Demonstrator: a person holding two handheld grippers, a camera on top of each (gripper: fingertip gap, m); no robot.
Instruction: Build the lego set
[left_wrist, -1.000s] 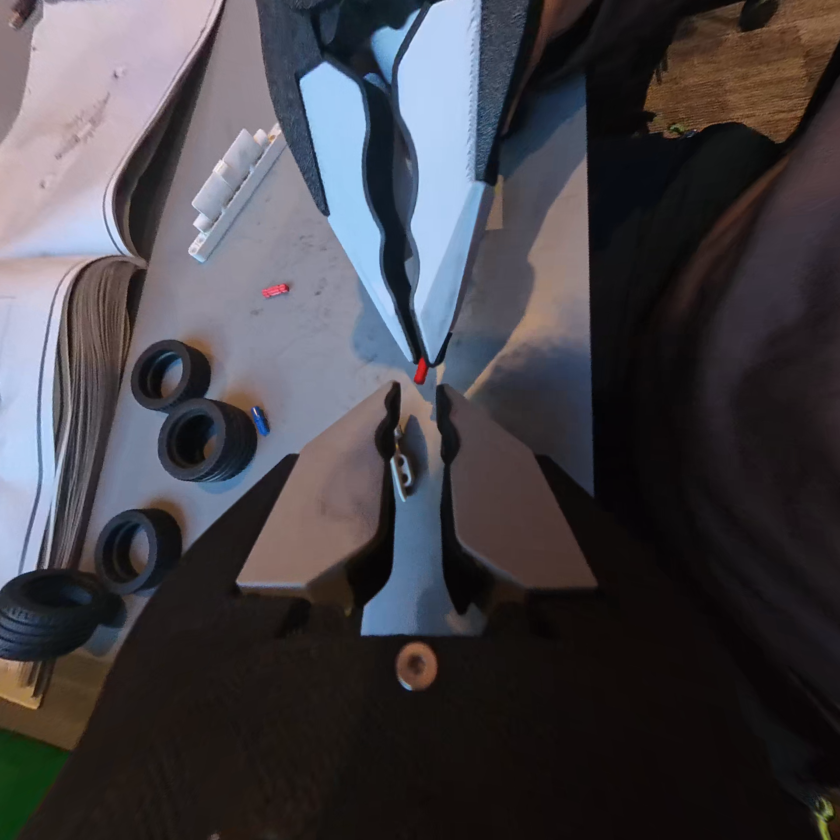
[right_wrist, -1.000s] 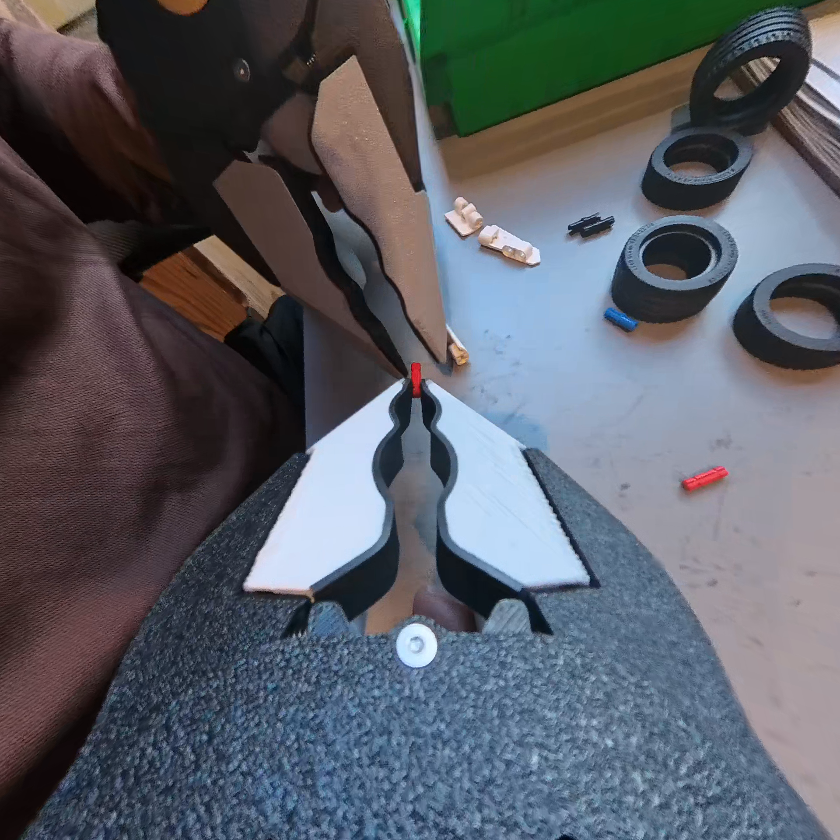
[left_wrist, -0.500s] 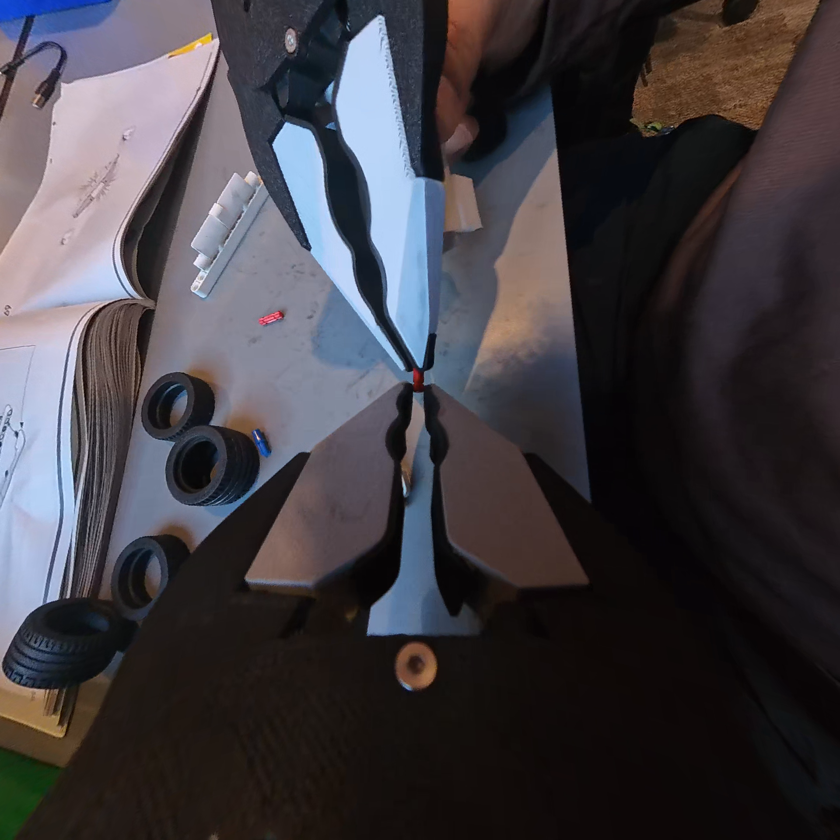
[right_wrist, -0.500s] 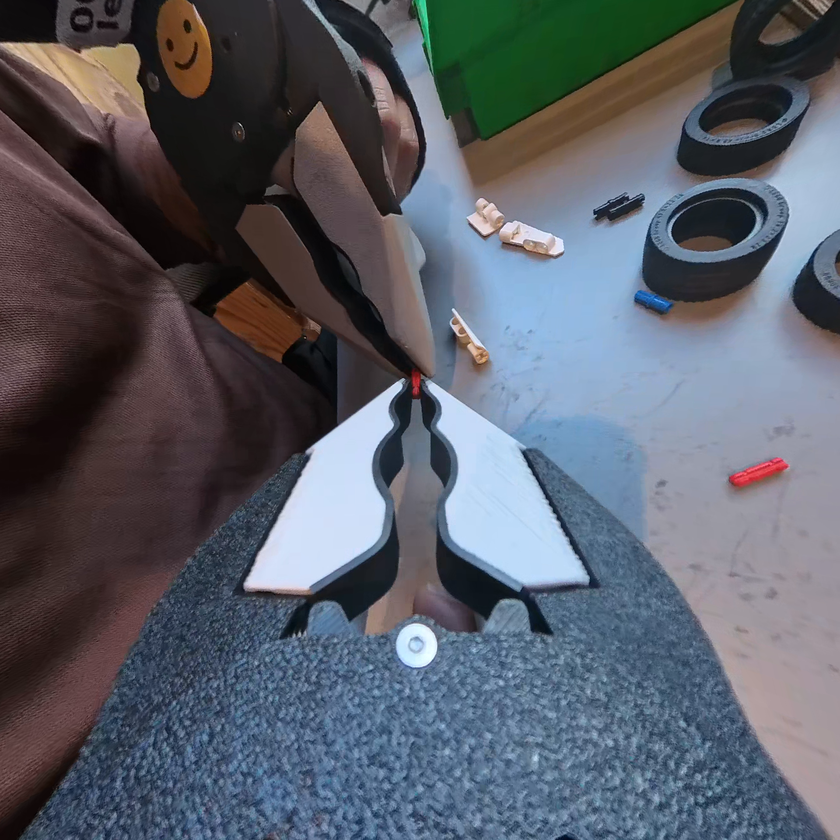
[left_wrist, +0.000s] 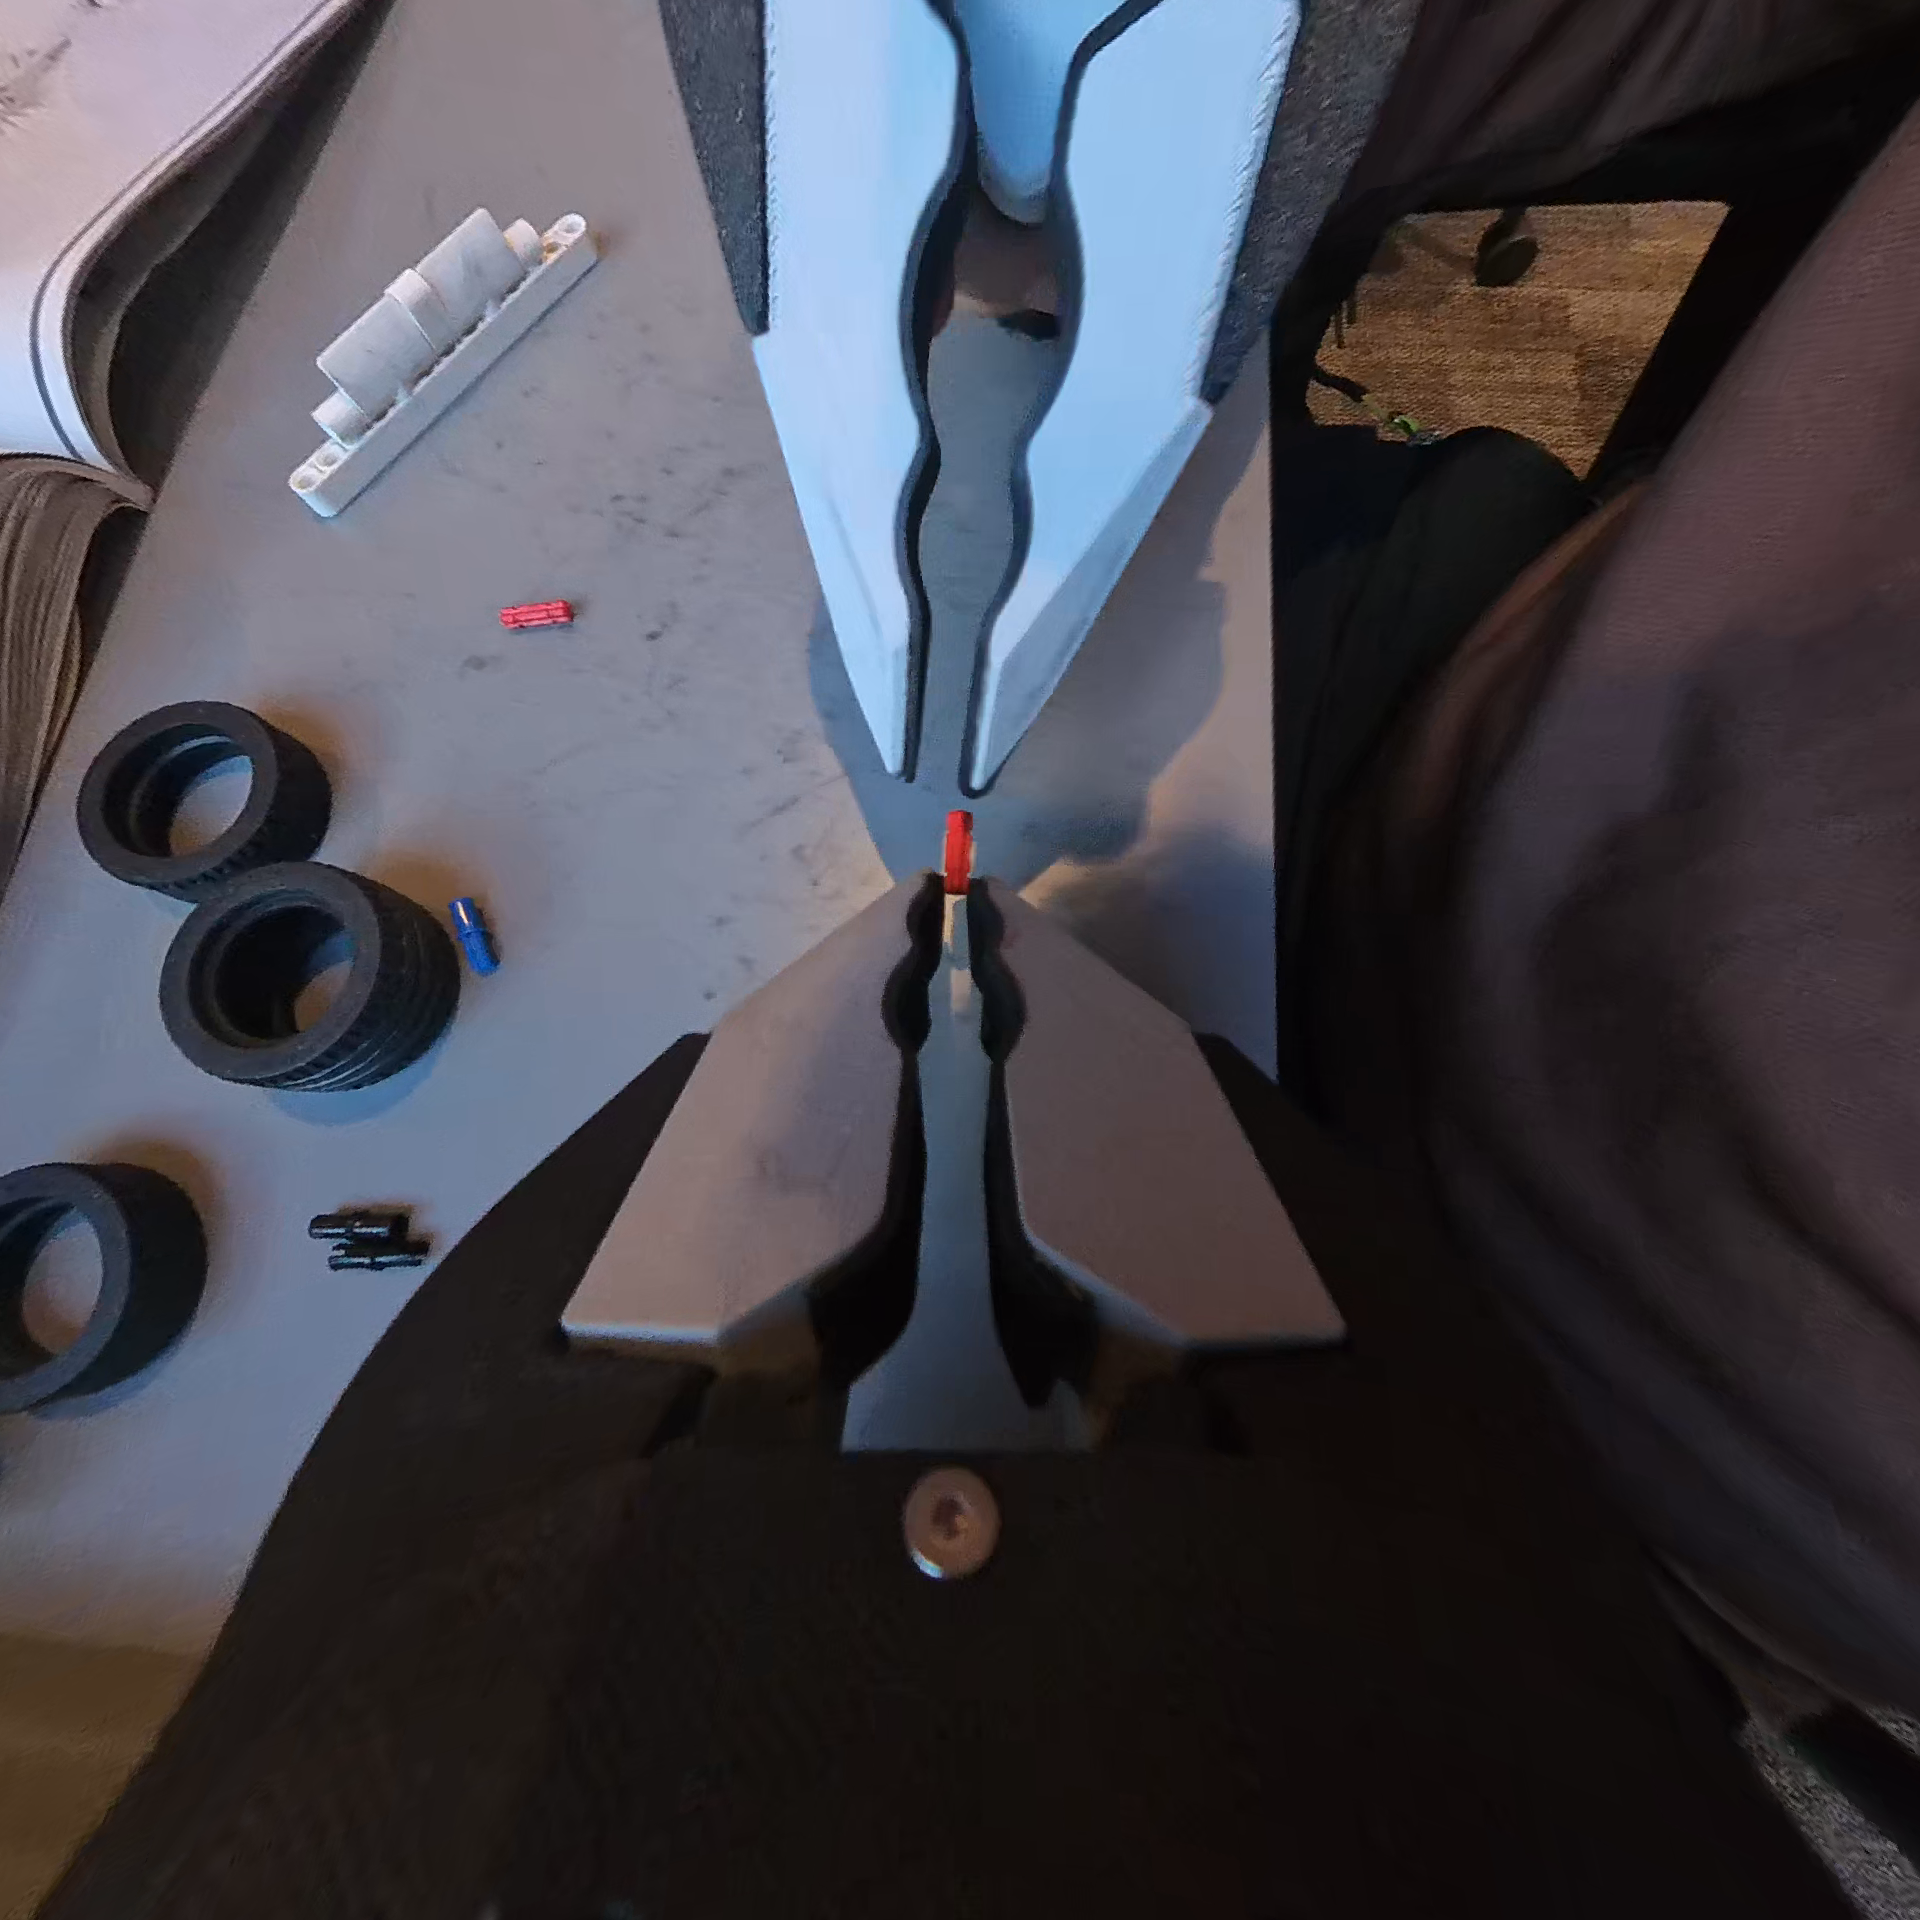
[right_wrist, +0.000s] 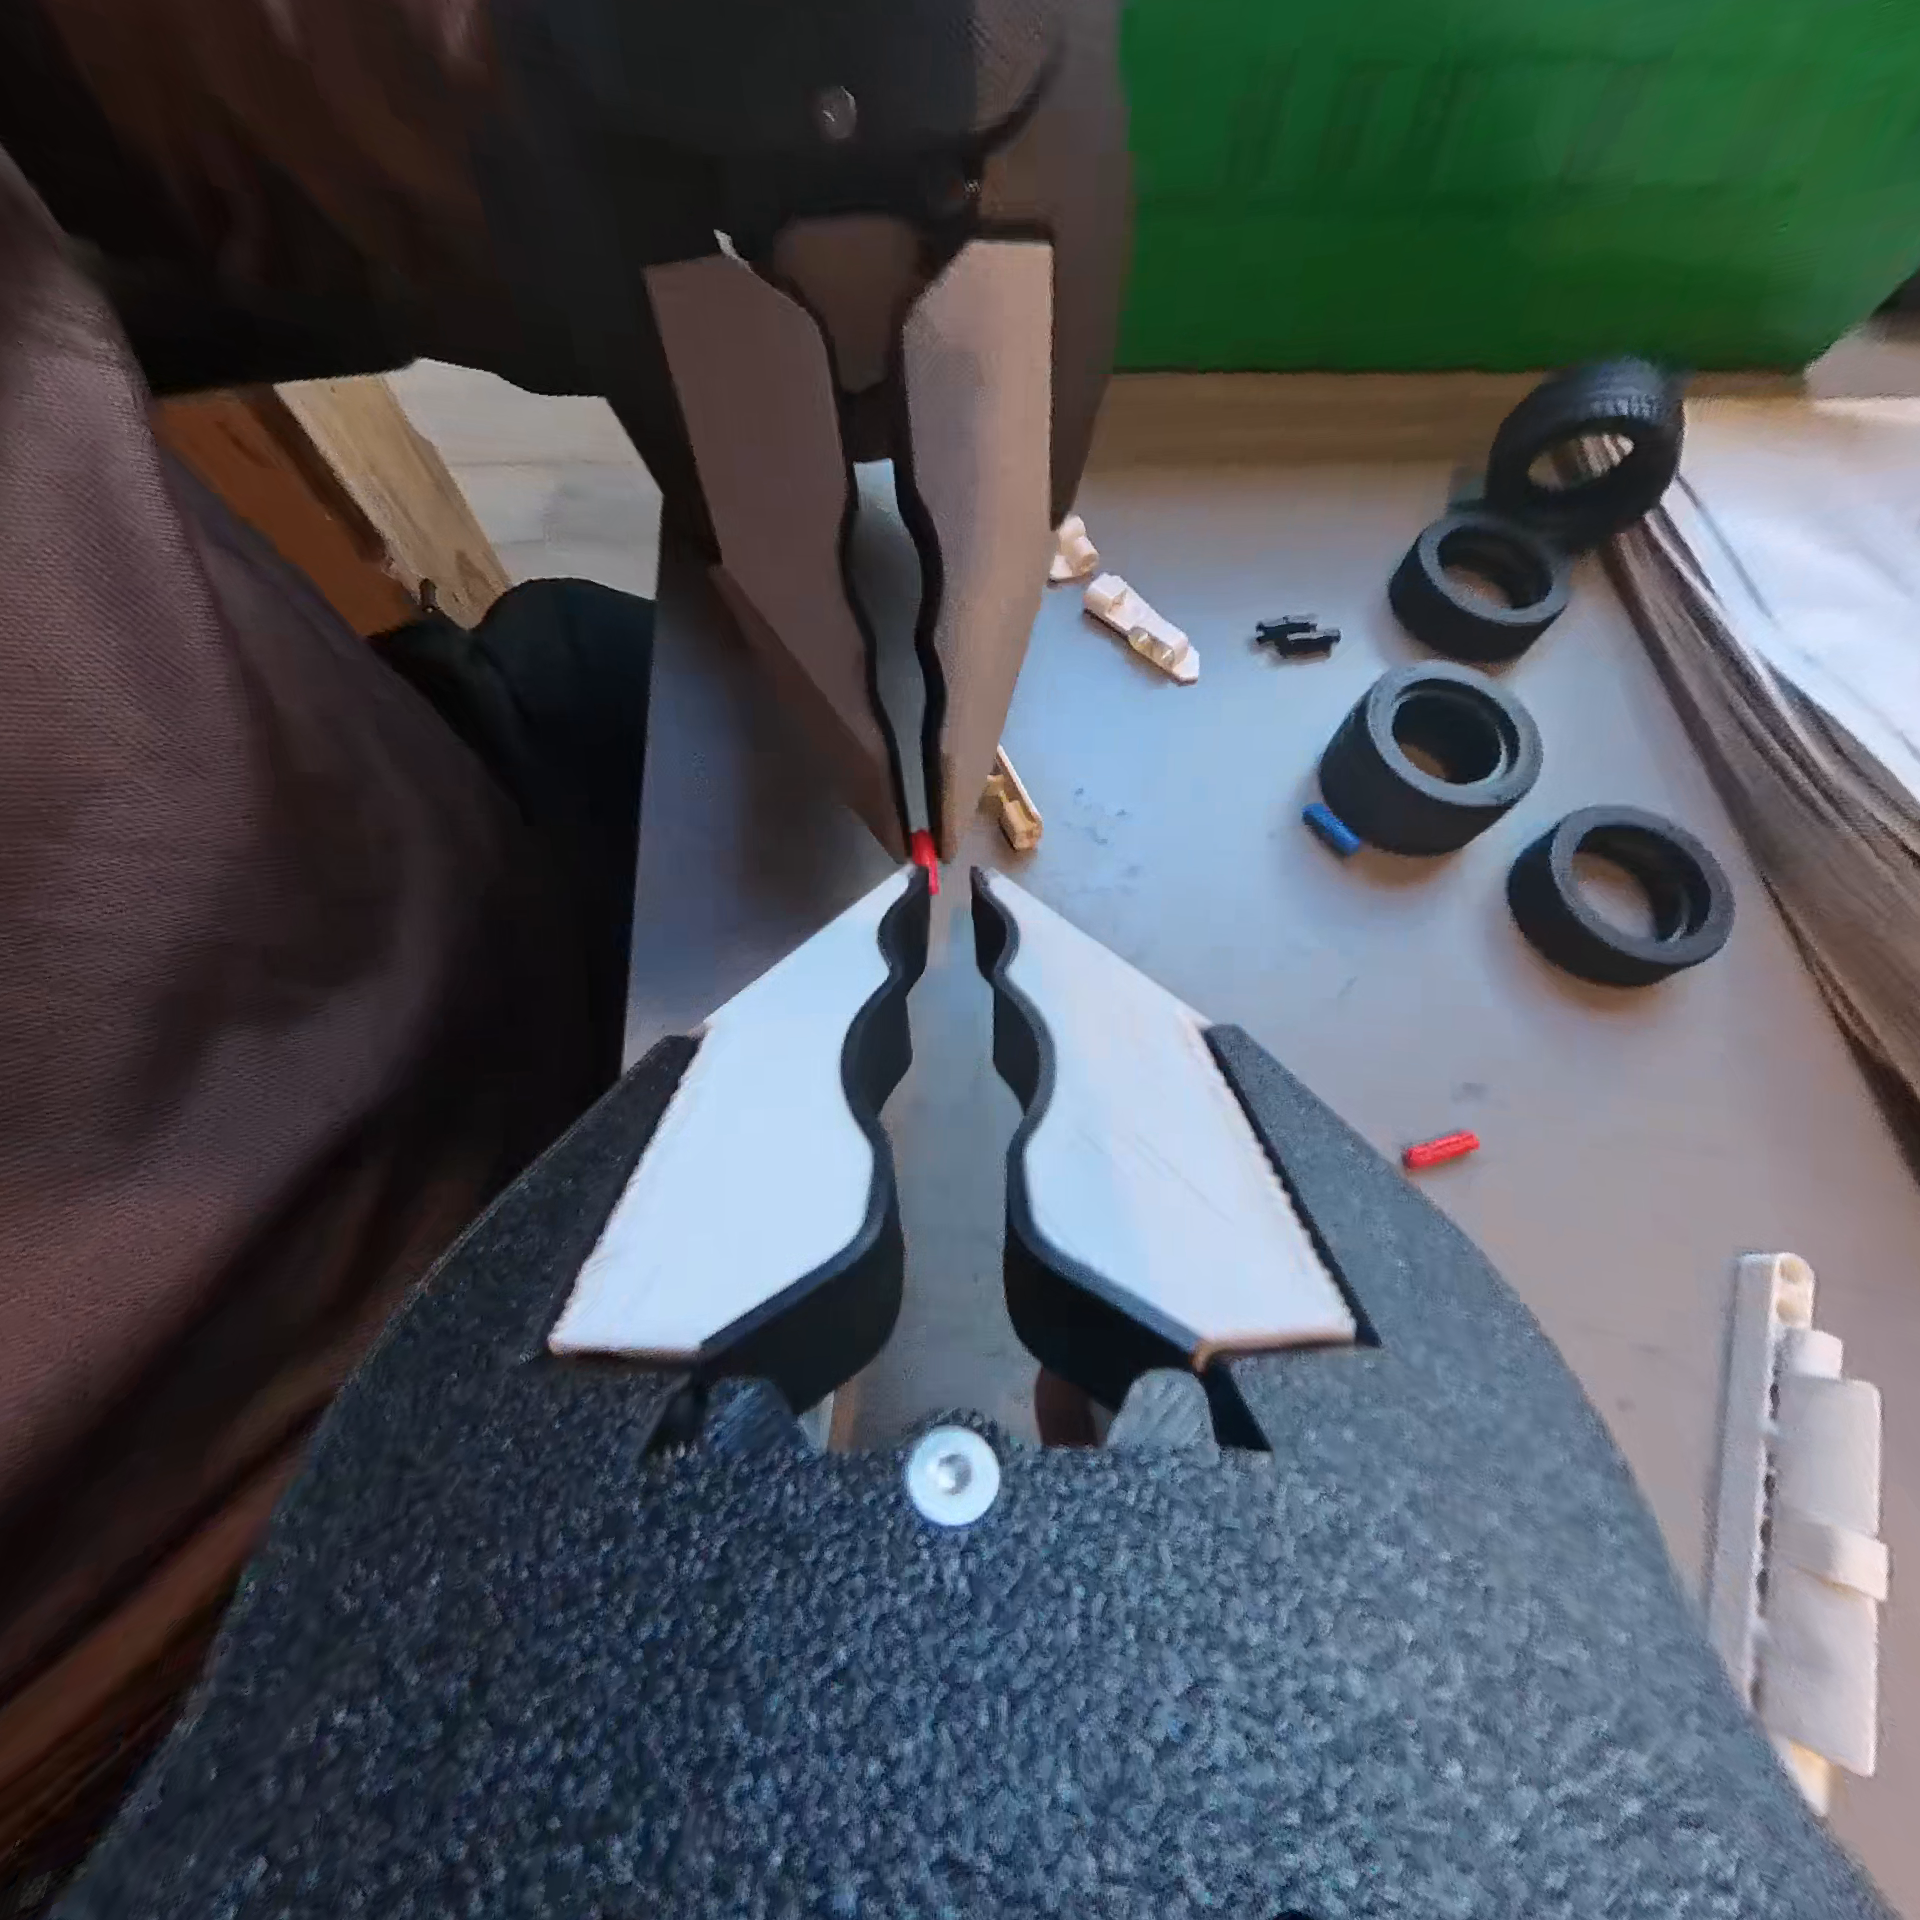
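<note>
Pinched at our grey-fingered left gripper's (left_wrist: 956, 883) tips, a small red plastic Lego pin (left_wrist: 957, 852) pokes toward our white-fingered right gripper (right_wrist: 948, 878), whose jaws stand slightly parted just beside the pin, above the grey table (left_wrist: 644, 790) near black rubber tyres (left_wrist: 312, 977).

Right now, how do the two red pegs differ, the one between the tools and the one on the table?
The red peg at the tools is pinched by the left gripper and raised off the table; the loose red peg lies flat there, untouched. The held peg points toward the right gripper, which is open; the loose one lies crosswise. Both are small and red.
</note>
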